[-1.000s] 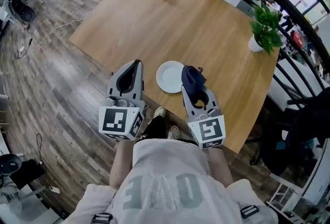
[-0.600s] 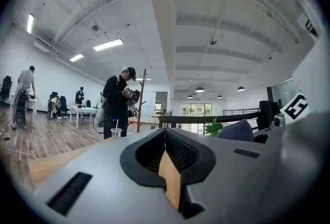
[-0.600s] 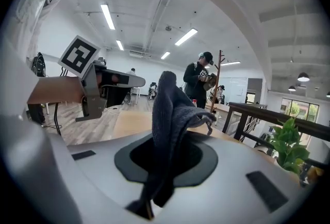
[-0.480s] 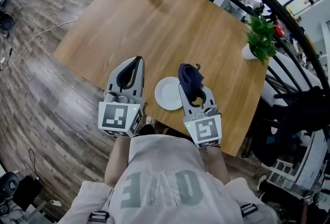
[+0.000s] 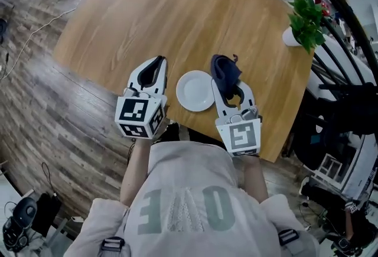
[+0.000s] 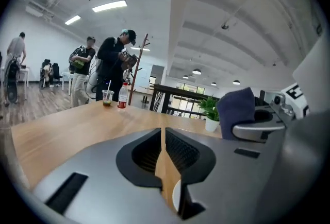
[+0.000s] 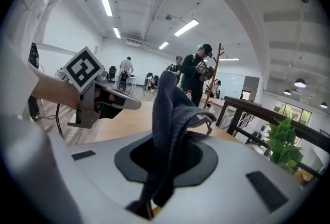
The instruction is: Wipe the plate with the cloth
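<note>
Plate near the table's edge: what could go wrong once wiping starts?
1. Nothing steadies the plate; the left gripper is shut and empty beside it, so a wipe could slide it off the table.
2. The cloth sits bunched in the right gripper, so the jaws might scrape the plate.

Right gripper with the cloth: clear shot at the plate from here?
Probably yes. The right gripper, shut on the dark blue cloth, is right beside the white plate, nothing between them; the left gripper is on the plate's other side.
</note>
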Tool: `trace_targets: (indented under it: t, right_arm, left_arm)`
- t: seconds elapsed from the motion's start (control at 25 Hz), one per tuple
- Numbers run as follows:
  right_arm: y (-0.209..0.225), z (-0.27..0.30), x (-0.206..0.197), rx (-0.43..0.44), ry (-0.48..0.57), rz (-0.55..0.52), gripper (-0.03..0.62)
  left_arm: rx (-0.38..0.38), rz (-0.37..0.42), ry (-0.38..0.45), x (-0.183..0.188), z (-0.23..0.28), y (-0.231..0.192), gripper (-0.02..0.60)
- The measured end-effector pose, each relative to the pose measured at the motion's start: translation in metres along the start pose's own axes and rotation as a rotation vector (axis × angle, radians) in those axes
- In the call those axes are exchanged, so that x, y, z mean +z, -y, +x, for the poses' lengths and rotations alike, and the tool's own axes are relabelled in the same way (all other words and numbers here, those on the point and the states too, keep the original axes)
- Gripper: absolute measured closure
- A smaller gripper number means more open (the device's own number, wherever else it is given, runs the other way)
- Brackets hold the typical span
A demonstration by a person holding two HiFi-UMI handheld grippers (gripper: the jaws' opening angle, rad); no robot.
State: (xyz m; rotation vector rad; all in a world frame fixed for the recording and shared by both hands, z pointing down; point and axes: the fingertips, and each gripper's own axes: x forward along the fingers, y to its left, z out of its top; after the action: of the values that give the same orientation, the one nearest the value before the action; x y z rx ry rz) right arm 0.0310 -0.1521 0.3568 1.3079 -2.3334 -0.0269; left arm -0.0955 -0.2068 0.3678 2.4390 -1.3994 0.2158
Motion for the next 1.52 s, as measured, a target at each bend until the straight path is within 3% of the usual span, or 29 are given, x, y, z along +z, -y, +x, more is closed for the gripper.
trace_targets:
  t: [0.08, 0.24, 0.44, 0.56, 0.8, 1.12, 1.52]
  right_arm:
    - [0.001, 0.004, -0.006, 0.01, -0.008, 0.023, 0.537]
    - [-0.003, 0.013, -0.01, 0.034, -0.015, 0.046, 0.537]
    - [-0.008, 0.018, -0.012, 0.065, -0.022, 0.042, 0.537]
    - [-0.007, 0.019, -0.019, 0.072, -0.039, 0.041, 0.537]
    - [-0.006, 0.015, -0.042, 0.08, -0.091, 0.06, 0.537]
    - [-0.009, 0.009, -0.057, 0.099, -0.128, 0.068, 0.537]
    - [-0.014, 0.006, -0.053, 0.094, -0.124, 0.057, 0.537]
  left_arm:
    - [0.017, 0.01, -0.045, -0.016, 0.004, -0.002, 0.561]
    - [0.022, -0.209, -0.146, -0.06, 0.018, -0.012, 0.359]
    - [-0.027, -0.42, -0.334, -0.12, 0.016, -0.004, 0.351]
    - [-0.031, -0.552, -0.397, -0.148, 0.014, -0.003, 0.353]
    - [-0.049, -0.732, -0.498, -0.191, 0.012, 0.009, 0.353]
    - [-0.111, -0.763, -0.566, -0.199, 0.011, 0.022, 0.358]
    - [-0.152, -0.795, -0.582, -0.201, 0.011, 0.029, 0.382]
